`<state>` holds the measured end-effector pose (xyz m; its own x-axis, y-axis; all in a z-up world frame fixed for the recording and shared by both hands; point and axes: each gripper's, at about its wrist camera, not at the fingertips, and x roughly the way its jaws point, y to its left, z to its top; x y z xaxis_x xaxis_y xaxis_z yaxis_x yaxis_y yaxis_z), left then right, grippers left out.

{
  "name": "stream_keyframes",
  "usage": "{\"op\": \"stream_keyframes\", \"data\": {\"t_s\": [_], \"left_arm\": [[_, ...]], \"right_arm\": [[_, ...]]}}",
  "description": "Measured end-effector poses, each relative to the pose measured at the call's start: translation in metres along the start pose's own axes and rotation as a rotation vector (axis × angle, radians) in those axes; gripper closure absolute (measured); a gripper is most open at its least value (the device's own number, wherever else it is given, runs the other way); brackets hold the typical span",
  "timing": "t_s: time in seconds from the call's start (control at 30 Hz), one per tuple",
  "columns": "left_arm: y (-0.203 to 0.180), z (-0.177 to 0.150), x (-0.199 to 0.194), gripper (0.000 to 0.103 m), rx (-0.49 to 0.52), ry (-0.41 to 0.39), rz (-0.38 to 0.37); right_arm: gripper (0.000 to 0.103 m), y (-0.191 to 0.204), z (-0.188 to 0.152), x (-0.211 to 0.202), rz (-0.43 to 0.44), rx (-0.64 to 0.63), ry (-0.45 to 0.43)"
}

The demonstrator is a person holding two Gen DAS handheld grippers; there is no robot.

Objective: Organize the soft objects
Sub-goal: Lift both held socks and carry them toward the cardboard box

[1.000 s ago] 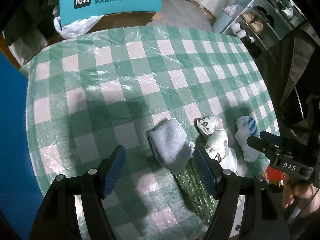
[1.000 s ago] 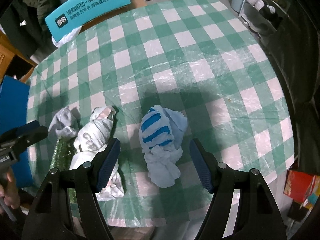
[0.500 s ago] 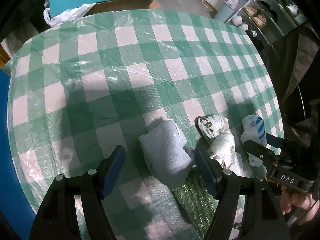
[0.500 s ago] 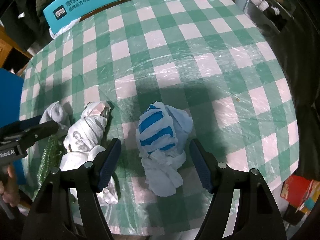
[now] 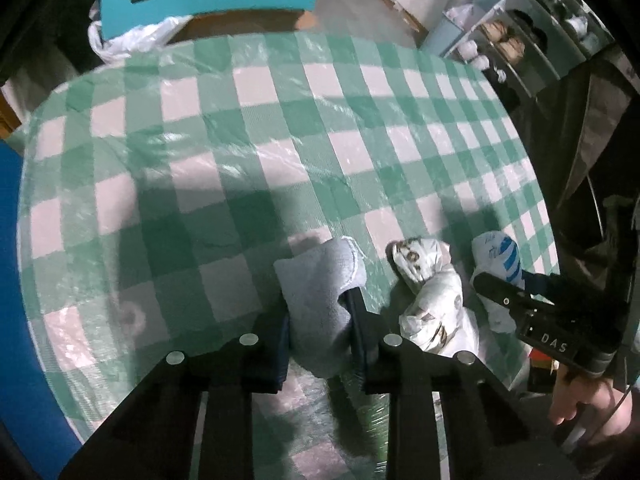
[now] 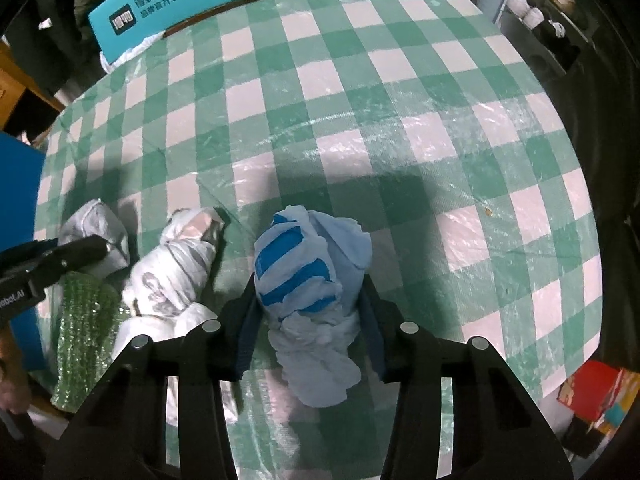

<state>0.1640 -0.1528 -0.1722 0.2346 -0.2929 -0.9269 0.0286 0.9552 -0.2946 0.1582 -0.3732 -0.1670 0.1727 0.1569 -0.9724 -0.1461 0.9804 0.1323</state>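
Grey towel [image 5: 320, 292] and striped cloth [image 6: 308, 276], white bundle [image 6: 176, 276] between, squeezed by closing tongs.

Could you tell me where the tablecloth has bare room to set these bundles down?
The checked tablecloth lies bare beyond the bundles toward the teal sign, and right of the blue-striped bundle. The near-left edge is crowded: grey bundle, white printed bundle, green wrap.

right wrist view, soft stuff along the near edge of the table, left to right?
grey rolled cloth → green bubble wrap → white printed bundle → blue-and-white striped bundle, which sits between the pads of the closing right claw.
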Motion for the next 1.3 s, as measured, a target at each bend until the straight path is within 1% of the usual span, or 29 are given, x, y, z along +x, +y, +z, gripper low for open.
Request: {"op": "stream_keyframes", "data": {"t_s": [0.13, 0.4, 0.87, 1.2, 1.3], "left_arm": [[0.006, 0.001, -0.013, 0.078, -0.009, -0.037, 0.012], [0.017, -0.002, -0.034, 0.078, -0.032, -0.077, 0.028], [0.017, -0.017, -0.07, 0.078, -0.009, -0.124, 0.031], [0.025, -0.031, -0.095, 0.078, -0.005, -0.149, 0.07], [0.028, -0.036, -0.102, 0.078, -0.008, -0.156, 0.07]], "right_arm": [[0.059, 0.005, 0.002, -0.006, 0.008, -0.008, -0.02], [0.059, 0.021, 0.003, -0.025, 0.026, -0.037, -0.057], [0.059, 0.056, 0.002, -0.058, 0.072, -0.099, -0.11], [0.059, 0.082, 0.005, -0.078, 0.105, -0.141, -0.146], [0.059, 0.091, 0.004, -0.086, 0.119, -0.157, -0.161]]}}
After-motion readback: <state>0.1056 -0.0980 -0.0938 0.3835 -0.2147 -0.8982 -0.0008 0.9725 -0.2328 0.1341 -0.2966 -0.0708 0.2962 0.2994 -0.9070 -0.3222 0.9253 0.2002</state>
